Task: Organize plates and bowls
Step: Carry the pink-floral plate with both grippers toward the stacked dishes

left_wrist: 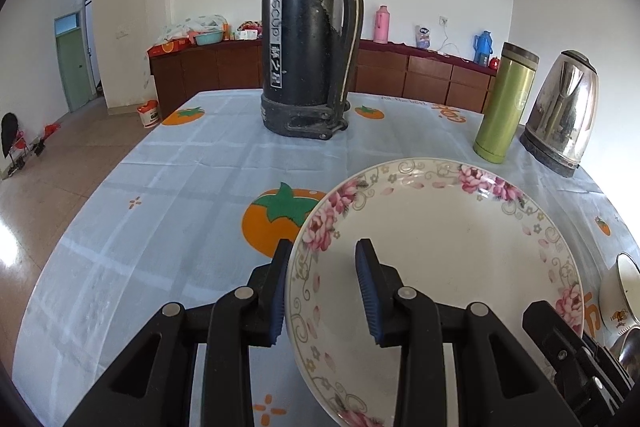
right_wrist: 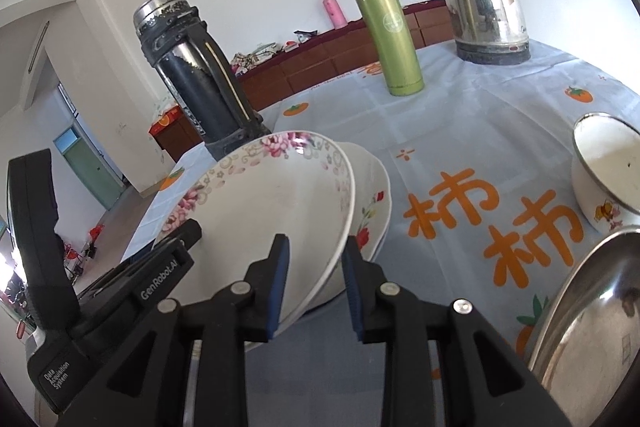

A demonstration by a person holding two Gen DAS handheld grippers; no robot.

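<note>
Left gripper [left_wrist: 326,283] clamped the flowered plate [left_wrist: 436,267] by its near rim; right gripper [right_wrist: 314,283] straddled the opposite rim, pads apparently off it. Glazed, stiff, slippery, breakable: rim holds suited.

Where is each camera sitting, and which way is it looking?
Left wrist: rides on the left gripper, looking along its fingers, which straddle the flowered plate rim, toward the black flask.
Right wrist: rides on the right gripper, looking over the same plate's opposite rim toward the enamel bowl and steel bowl; the other gripper shows at left.
Shared: plate, flask, green tumbler, kettle, tablecloth.
</note>
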